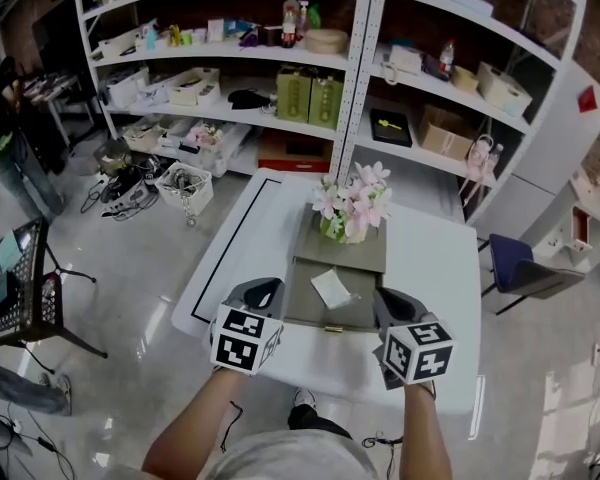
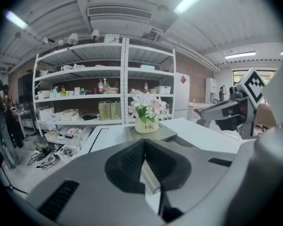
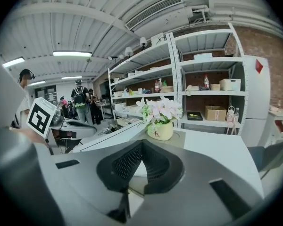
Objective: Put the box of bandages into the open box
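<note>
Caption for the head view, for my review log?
Left tongs and right tongs flank a grey box bearing a white packet on a white table, flower pot behind.

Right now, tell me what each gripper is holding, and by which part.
Nothing is held. The left gripper and the right gripper each have their jaws together with nothing between them.
</note>
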Tool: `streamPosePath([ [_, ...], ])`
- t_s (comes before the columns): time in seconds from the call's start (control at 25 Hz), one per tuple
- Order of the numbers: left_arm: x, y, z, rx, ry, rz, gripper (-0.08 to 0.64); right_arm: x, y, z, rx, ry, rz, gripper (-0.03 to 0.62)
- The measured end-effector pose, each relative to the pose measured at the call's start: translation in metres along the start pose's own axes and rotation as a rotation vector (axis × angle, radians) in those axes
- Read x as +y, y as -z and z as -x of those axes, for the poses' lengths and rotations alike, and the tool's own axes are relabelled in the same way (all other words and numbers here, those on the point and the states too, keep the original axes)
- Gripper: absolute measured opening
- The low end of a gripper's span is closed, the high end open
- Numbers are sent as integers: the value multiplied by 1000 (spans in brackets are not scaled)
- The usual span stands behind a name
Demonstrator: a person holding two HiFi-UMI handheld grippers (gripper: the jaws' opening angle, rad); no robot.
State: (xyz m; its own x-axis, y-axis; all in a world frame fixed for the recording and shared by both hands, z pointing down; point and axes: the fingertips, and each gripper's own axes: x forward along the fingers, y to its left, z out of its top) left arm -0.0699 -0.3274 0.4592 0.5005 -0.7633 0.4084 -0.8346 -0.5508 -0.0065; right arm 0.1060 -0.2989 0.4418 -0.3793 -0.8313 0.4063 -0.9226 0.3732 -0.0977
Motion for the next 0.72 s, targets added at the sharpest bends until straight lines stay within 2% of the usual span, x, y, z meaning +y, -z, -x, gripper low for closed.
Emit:
streamPosePath([
  [0.32,-18,7,21,-10,21,-1,5,6,4,37,-74,51,7,3],
  [0.72,-28,11,27,-14,27,3,5,8,16,51,-67,60,2,3],
])
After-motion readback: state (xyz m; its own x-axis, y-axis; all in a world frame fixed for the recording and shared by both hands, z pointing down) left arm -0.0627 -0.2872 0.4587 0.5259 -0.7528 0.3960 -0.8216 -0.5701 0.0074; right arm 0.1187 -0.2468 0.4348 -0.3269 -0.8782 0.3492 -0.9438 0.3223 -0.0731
